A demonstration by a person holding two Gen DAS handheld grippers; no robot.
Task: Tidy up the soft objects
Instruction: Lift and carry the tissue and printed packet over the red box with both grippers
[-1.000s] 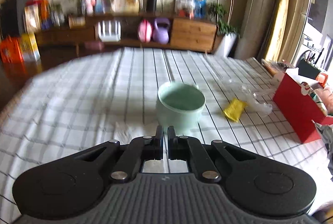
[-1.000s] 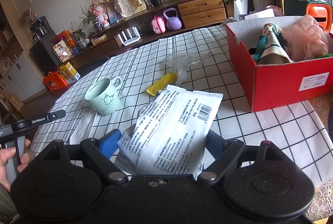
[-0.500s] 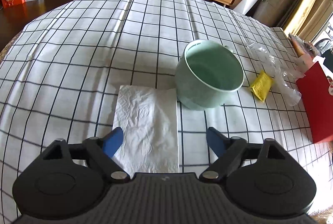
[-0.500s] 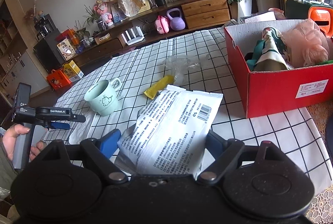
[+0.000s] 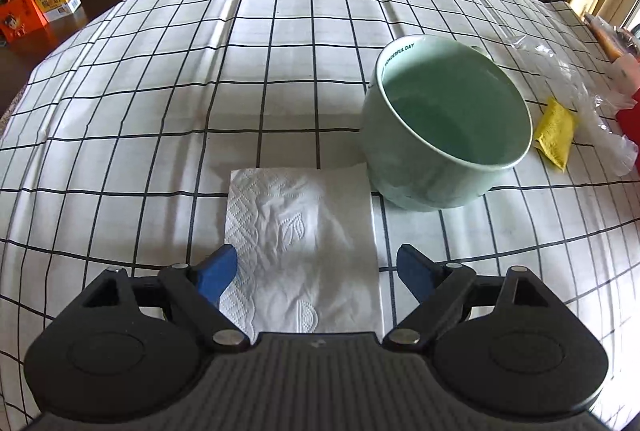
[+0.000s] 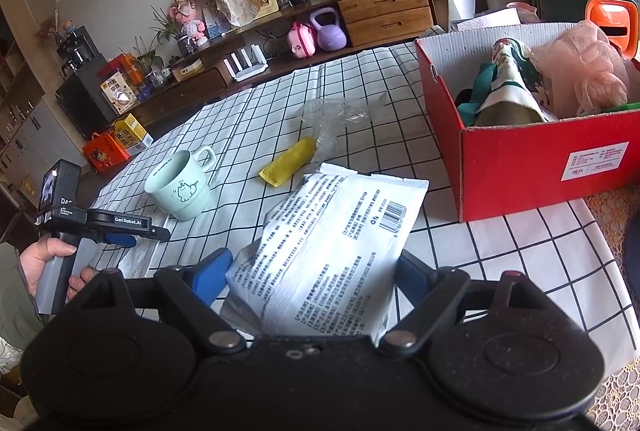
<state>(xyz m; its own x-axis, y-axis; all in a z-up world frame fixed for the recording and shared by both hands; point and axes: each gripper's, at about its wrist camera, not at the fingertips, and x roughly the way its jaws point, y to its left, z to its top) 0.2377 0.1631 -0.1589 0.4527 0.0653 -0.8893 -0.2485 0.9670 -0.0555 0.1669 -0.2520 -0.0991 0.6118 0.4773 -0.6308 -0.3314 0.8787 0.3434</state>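
The left gripper [image 5: 316,271] points steeply down at a white embossed paper napkin [image 5: 302,251] lying flat on the table [image 5: 160,103] with its black-and-white checked cloth. Its 2 blue-tipped fingers [image 5: 218,273] stand wide apart, nothing pressed between them; the left tip overlaps the napkin's left edge in view. Just beside the napkin's far right corner stands a pale green ceramic mug [image 5: 448,135]. The right gripper [image 6: 310,271] has its fingers [image 6: 210,273] clamped on a wide white printed plastic packet [image 6: 336,243], held above the table. A red cardboard box [image 6: 540,155] holding cloth items and a pink mesh sponge [image 6: 584,71] sits to the right.
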